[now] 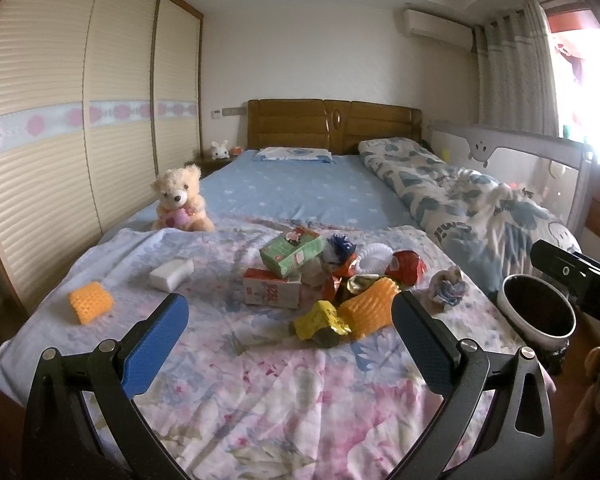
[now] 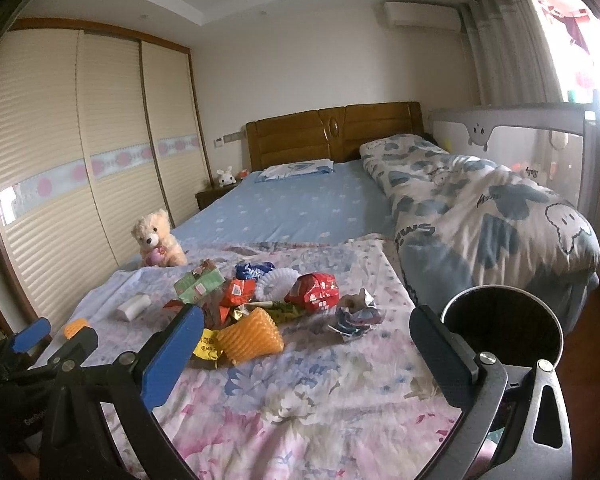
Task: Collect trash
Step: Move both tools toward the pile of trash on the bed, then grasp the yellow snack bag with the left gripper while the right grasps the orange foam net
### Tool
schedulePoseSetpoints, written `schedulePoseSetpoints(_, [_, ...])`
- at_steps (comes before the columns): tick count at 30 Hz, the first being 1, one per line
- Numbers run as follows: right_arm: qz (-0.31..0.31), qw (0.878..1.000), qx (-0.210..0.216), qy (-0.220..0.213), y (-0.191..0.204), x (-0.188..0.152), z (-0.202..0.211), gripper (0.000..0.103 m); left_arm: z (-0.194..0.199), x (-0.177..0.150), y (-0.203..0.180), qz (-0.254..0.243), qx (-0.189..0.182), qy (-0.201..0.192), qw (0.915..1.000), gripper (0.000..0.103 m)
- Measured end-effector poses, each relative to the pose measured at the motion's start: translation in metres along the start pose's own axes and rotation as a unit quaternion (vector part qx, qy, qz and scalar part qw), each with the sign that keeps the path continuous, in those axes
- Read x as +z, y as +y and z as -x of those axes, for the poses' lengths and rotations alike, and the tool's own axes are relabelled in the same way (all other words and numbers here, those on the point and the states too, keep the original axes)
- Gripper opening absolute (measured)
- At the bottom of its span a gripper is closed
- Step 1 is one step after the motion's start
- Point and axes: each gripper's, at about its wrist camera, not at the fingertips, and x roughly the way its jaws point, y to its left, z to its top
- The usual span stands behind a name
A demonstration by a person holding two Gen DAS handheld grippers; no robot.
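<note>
Round bin [image 2: 504, 330] w/ dark inside, contents unclear, beside trash pile [image 1: 324, 280]

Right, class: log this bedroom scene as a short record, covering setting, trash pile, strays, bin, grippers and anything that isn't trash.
setting: bed with floral sheet
trash pile: green carton, white carton, red wrapper, yellow wrapper, orange foam net
strays: white foam block, second orange foam net, crumpled foil
bin: round, dark inside, at the sheet's right edge
left gripper: open, empty
right gripper: open, empty
not trash: teddy bear
</note>
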Motion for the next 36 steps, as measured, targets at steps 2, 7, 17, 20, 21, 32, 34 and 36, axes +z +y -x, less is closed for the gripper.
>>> schedulePoseSetpoints(2, [-0.001, 1.0, 0.0, 0.002, -0.001, 0.0, -0.001, 0.103, 0.0, -0.001, -0.002, -0.001, -0.001, 0.002, 1.0, 0.103])
schedulePoseSetpoints(7, [-0.006, 1.0, 0.002, 0.007, -0.003, 0.0, -0.003, 0.103, -0.002, 0.002, -0.005, -0.002, -0.002, 0.008, 1.0, 0.103])
schedulePoseSetpoints(17, [-0.012, 1.0, 0.004, 0.013, -0.007, 0.0, -0.007, 0.103, -0.005, 0.006, -0.005, -0.005, -0.004, 0.015, 0.9999, 0.103])
schedulePoseSetpoints(20, [-0.012, 1.0, 0.008, 0.016, -0.007, -0.001, -0.009, 0.103, -0.01, 0.006, -0.006, -0.006, -0.007, 0.024, 0.9997, 0.103])
schedulePoseSetpoints(21, [-0.011, 1.0, 0.012, 0.018, -0.007, -0.002, -0.011, 0.103, -0.011, 0.005, -0.005, -0.004, -0.007, 0.027, 0.9996, 0.103])
schedulePoseSetpoints(32, [-0.027, 0.996, 0.043, 0.075, -0.012, -0.015, -0.049, 0.103, -0.056, -0.009, 0.0, 0.008, -0.02, 0.107, 0.994, 0.101])
schedulePoseSetpoints(34, [-0.031, 0.994, 0.053, 0.089, -0.012, -0.019, -0.059, 0.102, -0.067, -0.011, 0.0, 0.008, -0.023, 0.124, 0.992, 0.098])
schedulePoseSetpoints(36, [-0.036, 0.992, 0.06, 0.101, -0.012, -0.022, -0.068, 0.102, -0.077, -0.013, 0.0, 0.007, -0.025, 0.137, 0.9902, 0.094])
